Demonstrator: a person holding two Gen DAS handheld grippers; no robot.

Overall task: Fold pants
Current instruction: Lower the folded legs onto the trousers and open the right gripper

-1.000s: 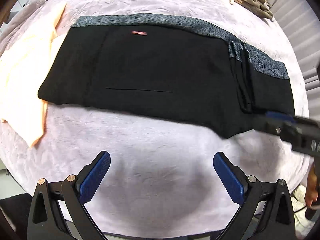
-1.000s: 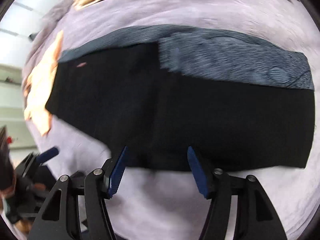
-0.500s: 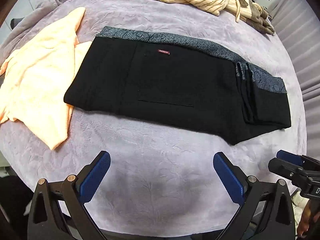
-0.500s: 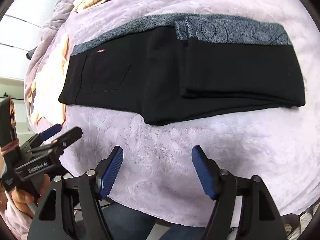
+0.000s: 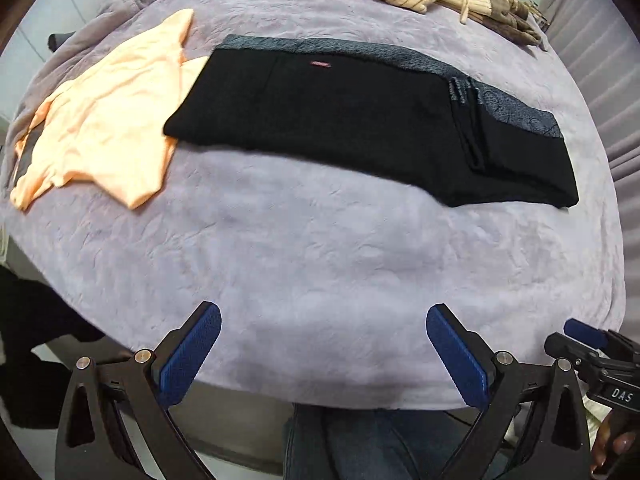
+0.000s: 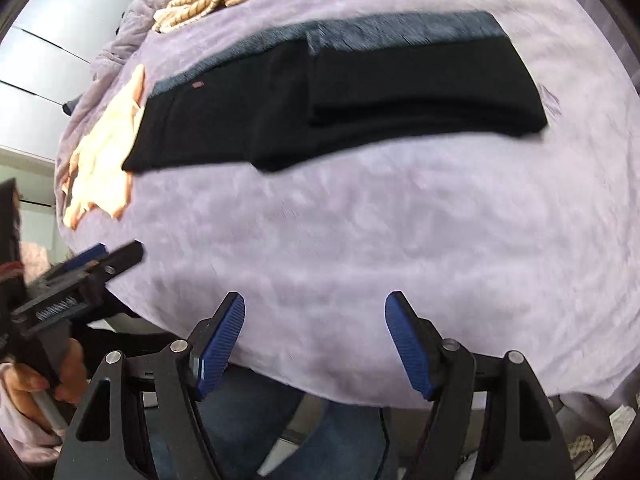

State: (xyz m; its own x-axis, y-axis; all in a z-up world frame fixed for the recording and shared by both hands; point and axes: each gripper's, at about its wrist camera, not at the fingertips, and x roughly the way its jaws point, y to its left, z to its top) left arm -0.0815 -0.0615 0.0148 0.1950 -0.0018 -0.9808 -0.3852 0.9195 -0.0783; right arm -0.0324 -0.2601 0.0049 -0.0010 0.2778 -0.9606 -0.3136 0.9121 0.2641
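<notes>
Lavender plush blanket (image 5: 320,264) covers the bed, where an orange shirt (image 5: 108,128) lies at left, touching the folded black pants (image 5: 360,128) at center. Nearer the edge, the left tool (image 5: 323,354) and right tool (image 6: 315,344) hover spread wide, gripping nothing.

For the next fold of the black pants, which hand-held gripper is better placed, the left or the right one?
Probably the right. Both the right hand-held gripper and the left hand-held gripper are open and off the black pants. The folded-over end, likely the part to lift next, lies on the right side in both views.
</notes>
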